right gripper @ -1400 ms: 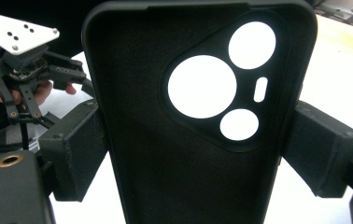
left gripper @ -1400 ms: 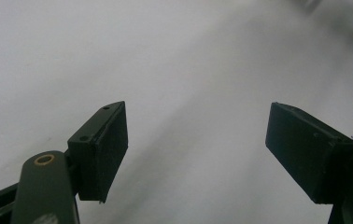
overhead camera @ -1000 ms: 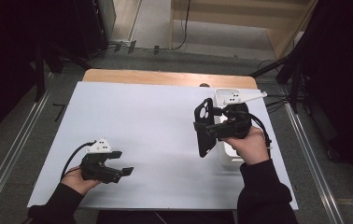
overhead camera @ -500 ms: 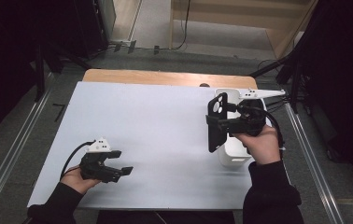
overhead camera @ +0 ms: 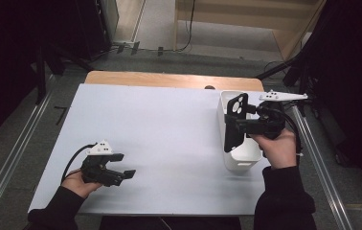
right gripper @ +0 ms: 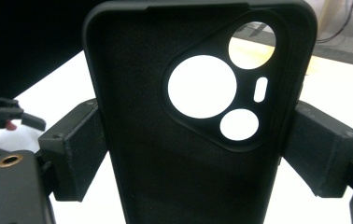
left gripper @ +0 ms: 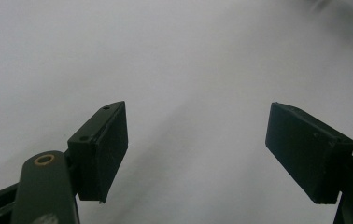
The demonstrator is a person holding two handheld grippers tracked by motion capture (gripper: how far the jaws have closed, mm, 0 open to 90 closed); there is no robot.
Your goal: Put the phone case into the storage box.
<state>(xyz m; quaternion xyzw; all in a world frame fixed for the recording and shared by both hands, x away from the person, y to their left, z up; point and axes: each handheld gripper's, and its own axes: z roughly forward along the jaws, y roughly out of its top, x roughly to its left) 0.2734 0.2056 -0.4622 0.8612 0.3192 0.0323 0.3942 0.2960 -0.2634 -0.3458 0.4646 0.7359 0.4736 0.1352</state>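
The right gripper (overhead camera: 234, 125) has a black phone case (overhead camera: 235, 122) clamped between its fingers (right gripper: 74, 151) — the pads press on the case's two long edges, so they stand as wide as the case and no wider. The case stands upright, long axis vertical, camera cut-out at the top; in the right gripper view its hollow inner side faces back toward the hand. In the high view it hangs over the near-left wall of a white bin (overhead camera: 242, 155) that lies lengthwise along the right edge of the white desk (overhead camera: 160, 129). The bin's opening is just below and beyond the fingers, toward the right hand's side, which is the relation the next move seems to turn on: judging by this, the case goes down into the bin, and the right hand alone is placed to do it.

The left gripper (overhead camera: 121, 175) rests low over the desk at the near left, well apart from bin and case. Its fingers (left gripper: 102, 154) are spread wide with nothing between them — bare desk shows in the gap.
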